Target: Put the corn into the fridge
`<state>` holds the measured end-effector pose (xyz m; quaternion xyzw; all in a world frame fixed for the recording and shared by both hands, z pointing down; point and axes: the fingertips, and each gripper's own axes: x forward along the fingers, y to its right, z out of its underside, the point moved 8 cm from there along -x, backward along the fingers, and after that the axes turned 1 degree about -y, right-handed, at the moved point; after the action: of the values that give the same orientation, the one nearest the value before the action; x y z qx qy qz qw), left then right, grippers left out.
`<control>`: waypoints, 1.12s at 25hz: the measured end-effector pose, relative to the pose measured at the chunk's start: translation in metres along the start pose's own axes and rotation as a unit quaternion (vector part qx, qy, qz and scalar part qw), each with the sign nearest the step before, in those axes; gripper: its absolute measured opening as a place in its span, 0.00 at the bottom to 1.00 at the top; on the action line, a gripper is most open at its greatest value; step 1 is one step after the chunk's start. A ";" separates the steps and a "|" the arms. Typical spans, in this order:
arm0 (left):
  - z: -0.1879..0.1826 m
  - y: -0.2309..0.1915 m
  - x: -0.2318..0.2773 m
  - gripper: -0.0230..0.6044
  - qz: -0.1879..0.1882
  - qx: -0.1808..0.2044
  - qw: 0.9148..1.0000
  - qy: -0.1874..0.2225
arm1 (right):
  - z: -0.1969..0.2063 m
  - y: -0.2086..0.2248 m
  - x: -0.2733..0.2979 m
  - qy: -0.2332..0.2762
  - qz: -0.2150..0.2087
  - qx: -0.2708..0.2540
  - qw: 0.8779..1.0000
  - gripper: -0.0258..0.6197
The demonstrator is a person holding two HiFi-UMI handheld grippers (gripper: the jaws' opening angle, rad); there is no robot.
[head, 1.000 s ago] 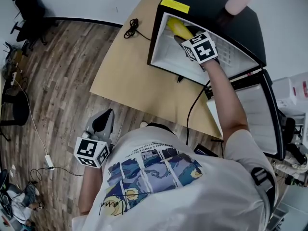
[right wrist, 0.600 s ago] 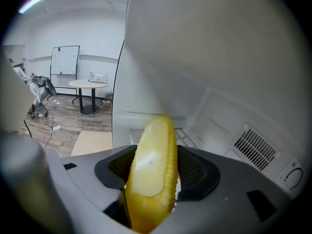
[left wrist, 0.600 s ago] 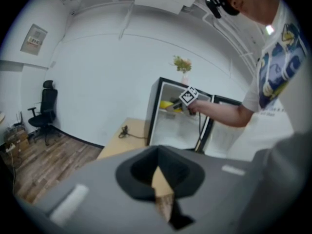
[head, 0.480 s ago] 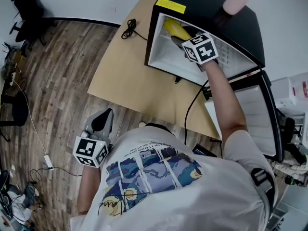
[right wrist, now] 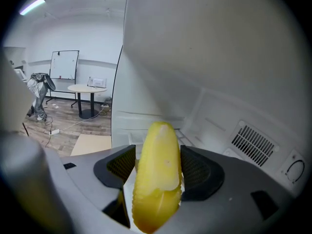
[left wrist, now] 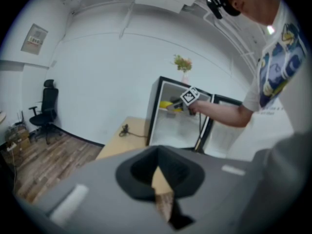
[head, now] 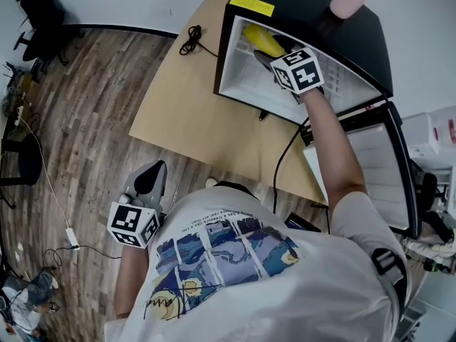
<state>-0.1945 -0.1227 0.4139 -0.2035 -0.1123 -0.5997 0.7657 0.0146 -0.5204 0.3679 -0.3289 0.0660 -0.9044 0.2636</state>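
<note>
A yellow corn cob (head: 261, 40) sits in my right gripper (head: 268, 51), which is shut on it inside the upper part of the open black fridge (head: 305, 4). In the right gripper view the corn (right wrist: 158, 175) stands between the two black pads, with the fridge's white inner wall (right wrist: 219, 77) and a vent behind it. My left gripper (head: 147, 181) hangs low over the wooden floor, away from the fridge, shut and holding nothing. In the left gripper view, its jaws (left wrist: 159, 180) meet, and the fridge (left wrist: 168, 126) and corn (left wrist: 167, 104) show far off.
The fridge stands on a tan board (head: 199, 112) on the floor, with a black cable (head: 194, 41) on it. The fridge door (head: 379, 169) hangs open to the right. A pink vase (head: 352, 1) stands on top. An office chair (head: 43, 13) is far left.
My right gripper with the corn has shifted slightly further into the fridge. The left gripper has stayed where it was.
</note>
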 end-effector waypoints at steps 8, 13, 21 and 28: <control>0.005 0.001 -0.005 0.05 0.011 0.001 1.000 -0.005 | 0.007 0.001 -0.015 0.003 0.026 0.015 1.000 0.44; 0.008 0.004 -0.009 0.05 0.024 0.005 1.000 -0.005 | 0.014 0.000 -0.031 0.005 0.046 0.027 0.999 0.44; 0.018 0.004 -0.020 0.05 0.045 0.009 0.999 -0.006 | 0.025 -0.013 -0.059 0.006 0.077 0.044 0.996 0.44; 0.027 0.005 -0.036 0.05 0.066 0.017 0.998 -0.007 | 0.035 -0.038 -0.088 0.009 0.106 0.057 0.993 0.44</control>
<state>-0.1975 -0.0778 0.4223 -0.2015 -0.1144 -0.5446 0.8061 0.0771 -0.4402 0.3570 -0.2966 0.0513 -0.8764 0.3759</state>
